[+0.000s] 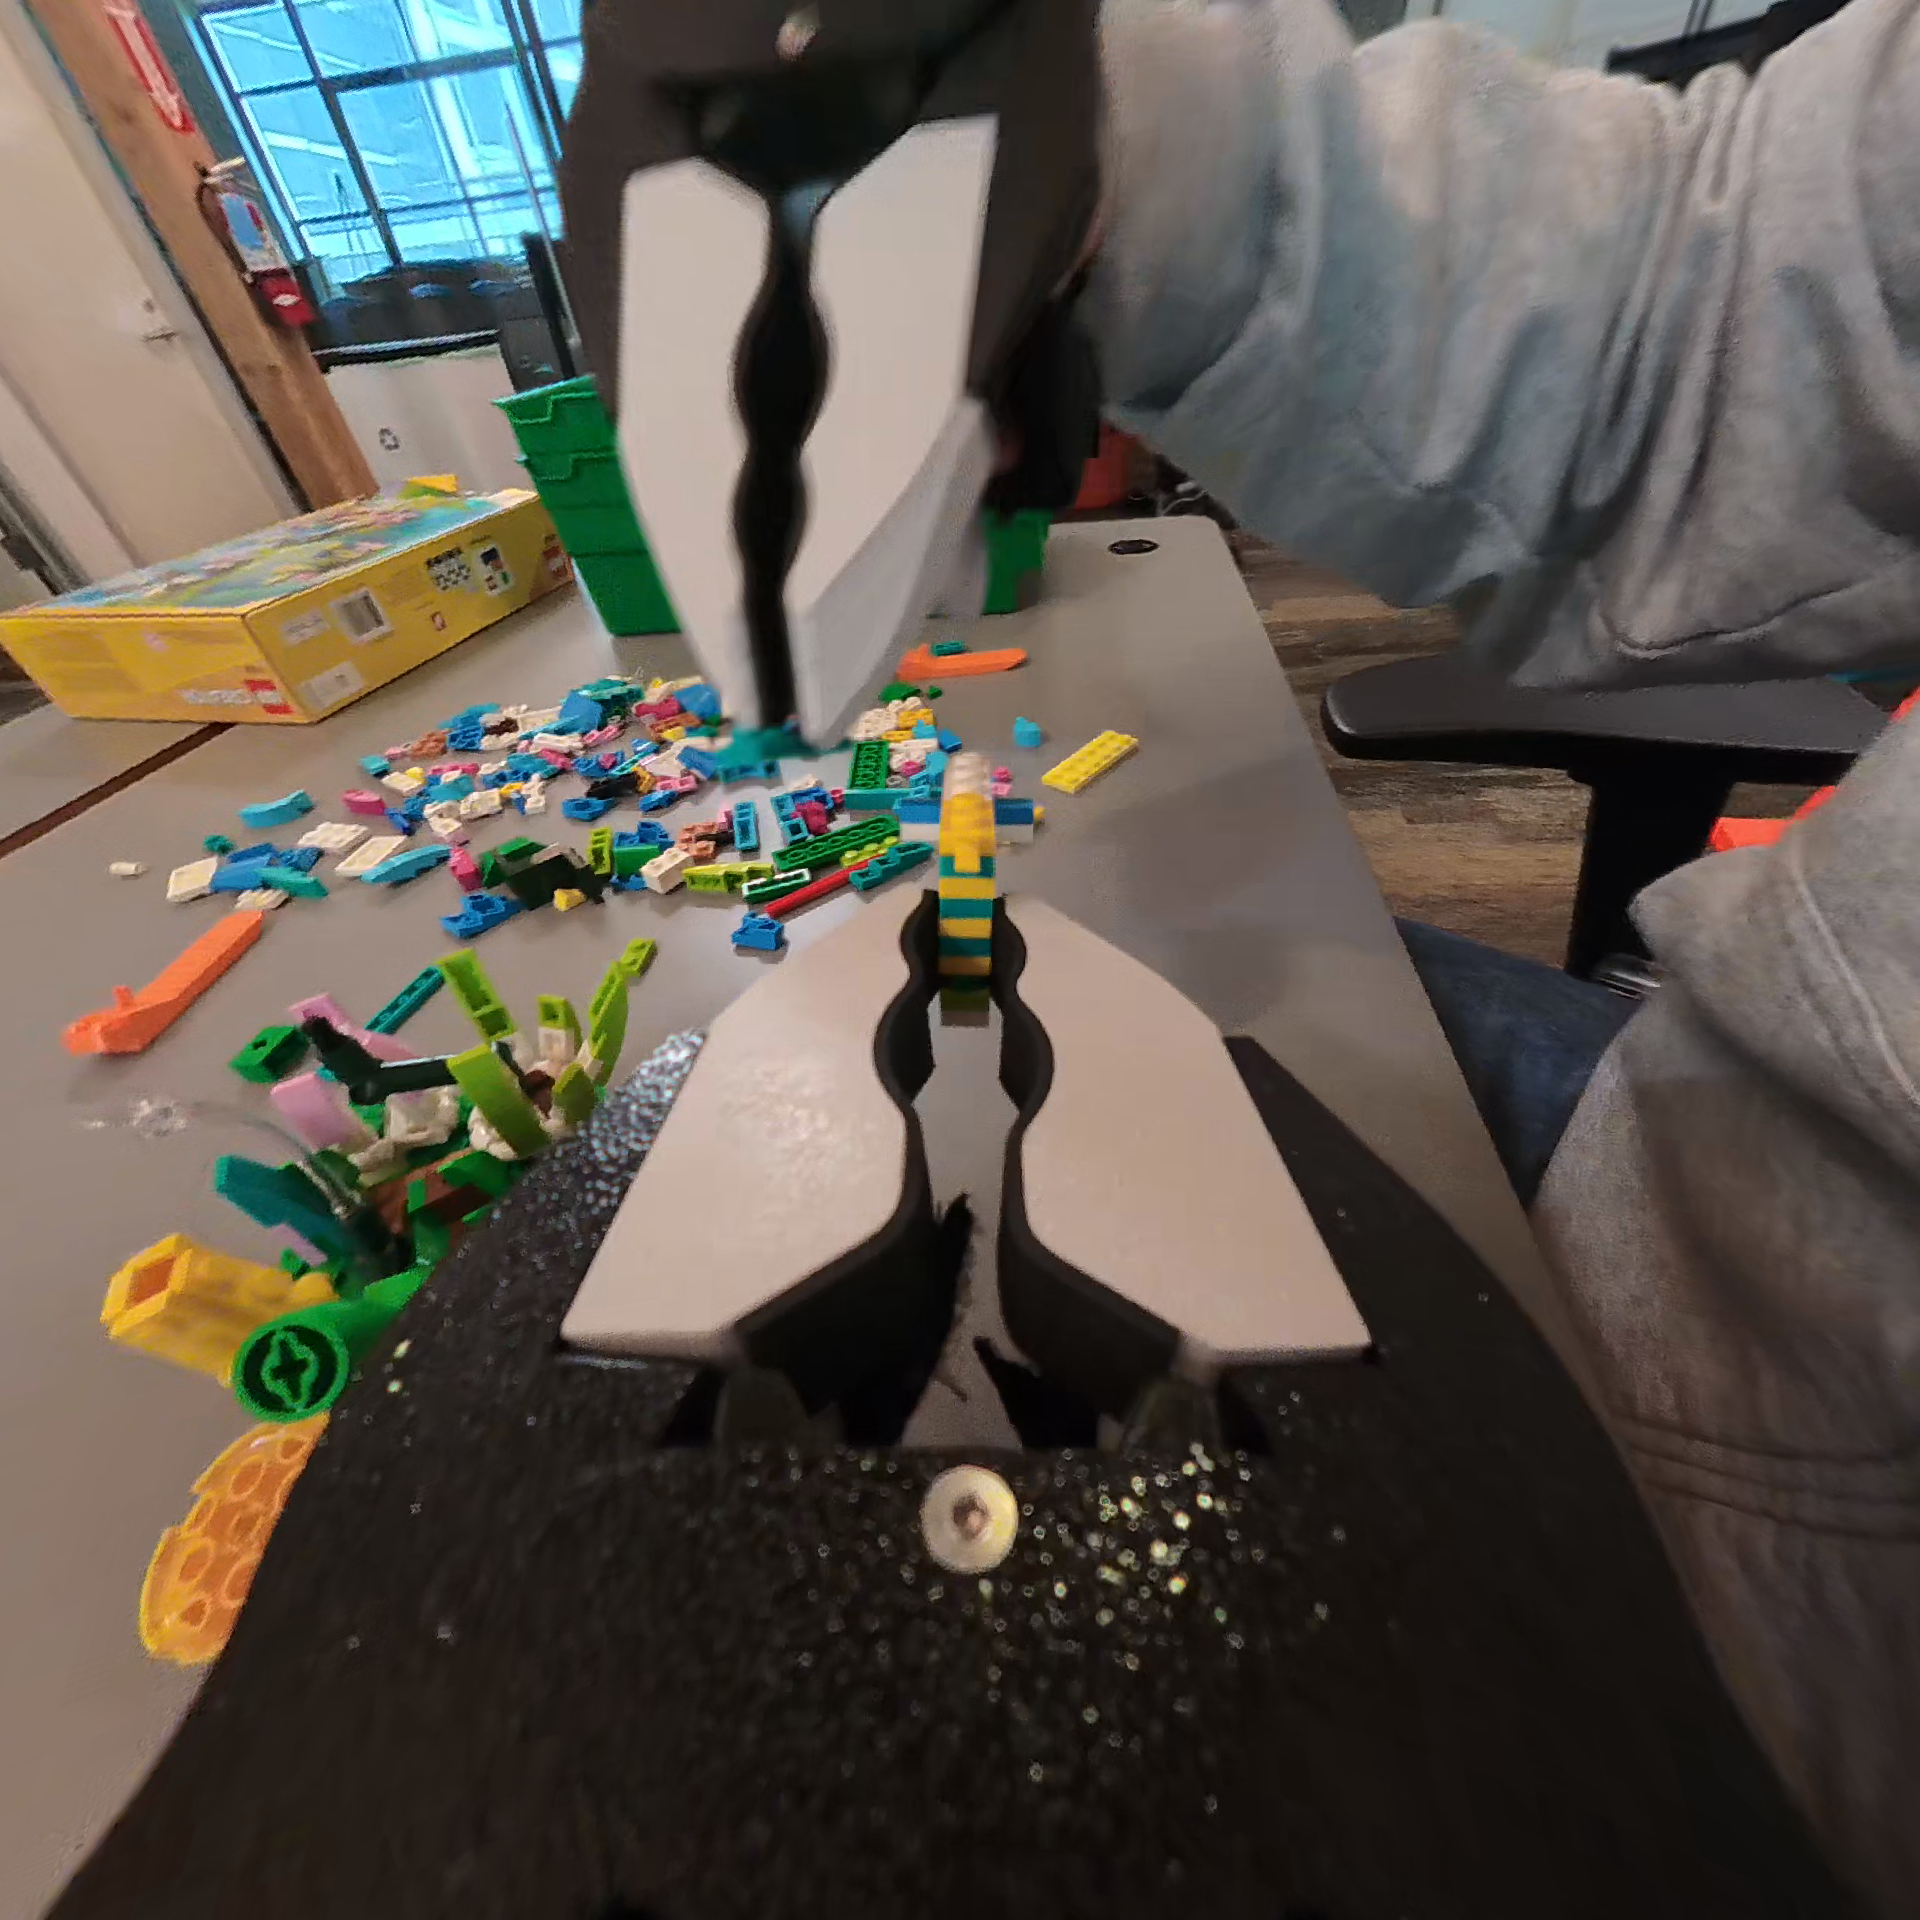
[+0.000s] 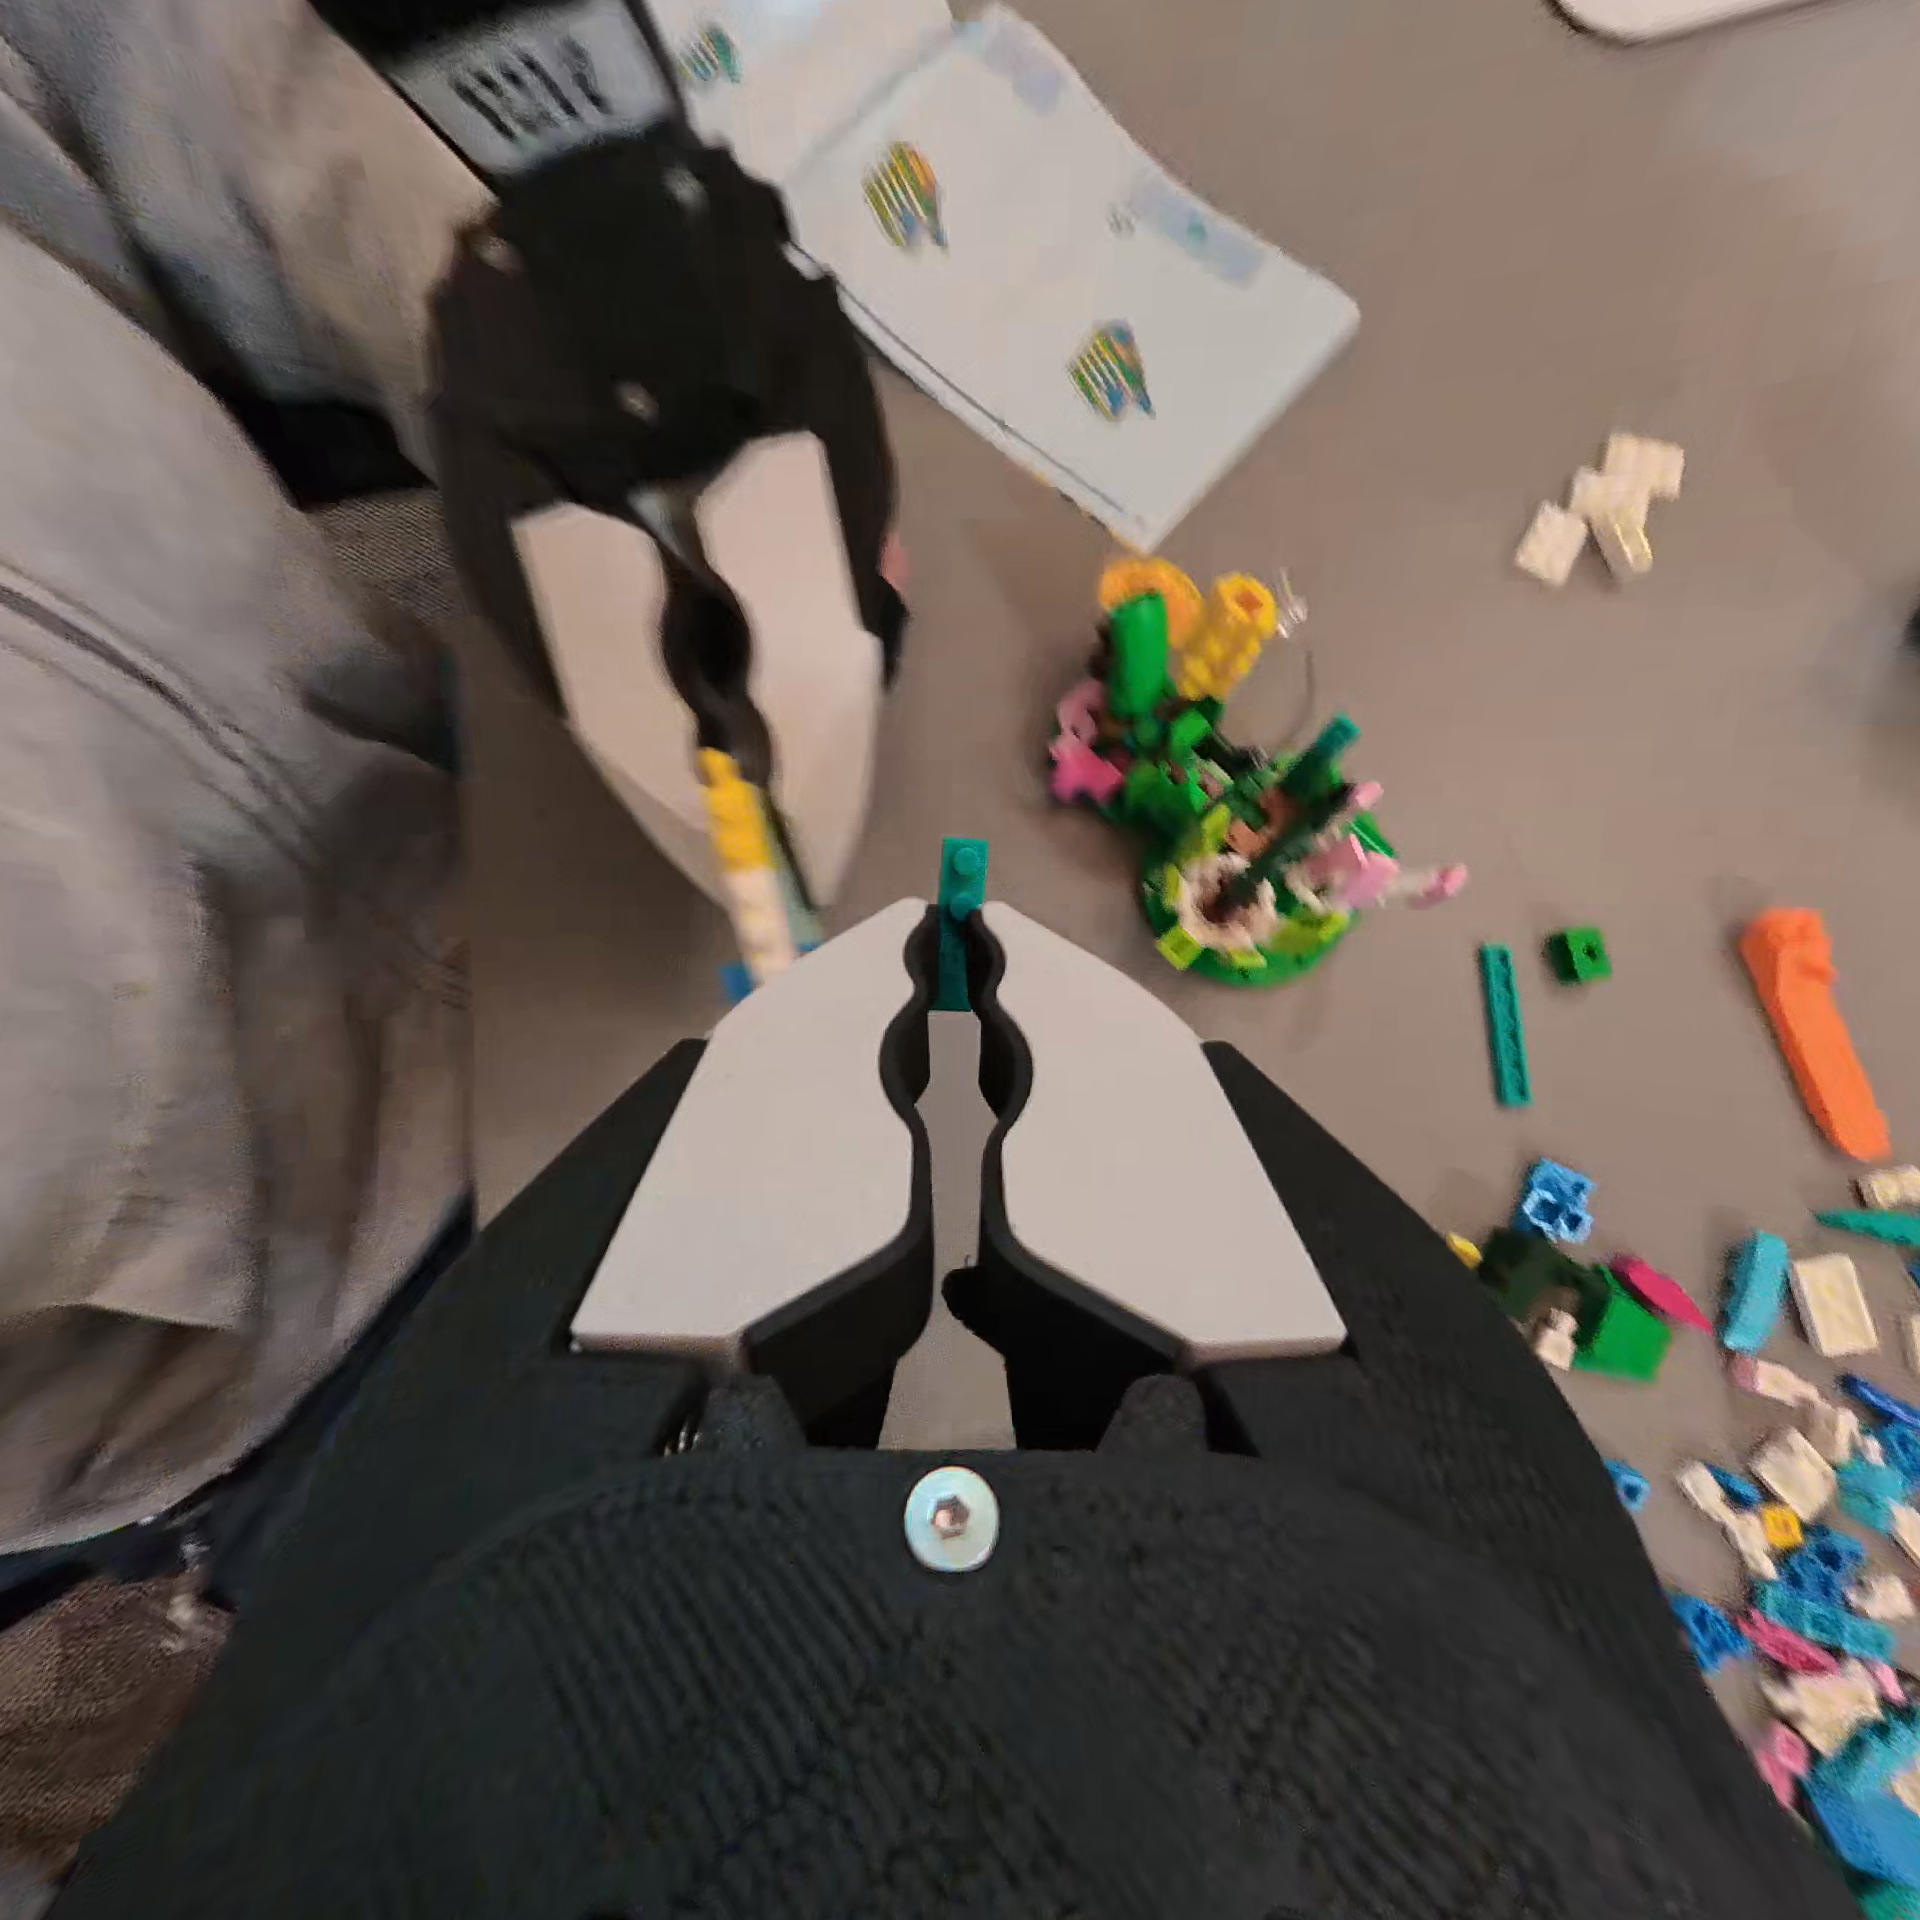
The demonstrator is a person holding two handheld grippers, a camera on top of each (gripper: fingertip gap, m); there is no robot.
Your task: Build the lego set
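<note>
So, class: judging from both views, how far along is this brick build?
Done: a green plant model stands assembled on the table. In hand: the left gripper clamps a yellow-and-teal striped stack; the right gripper pinches a teal plate. Left: many loose bricks lie unused, and stack and plate aren't joined.

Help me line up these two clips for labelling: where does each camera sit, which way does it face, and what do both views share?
Left wrist view: rides the left gripper, facing along the grey table toward loose bricks and windows; own fingers grip a yellow-teal striped brick stack; grey sleeve shows.
Right wrist view: rides the right gripper, looking down at the tabletop; own fingers grip a teal plate; grey clothing at left.
Shared: each shows the other gripper, the green plant model, an orange piece.
</note>
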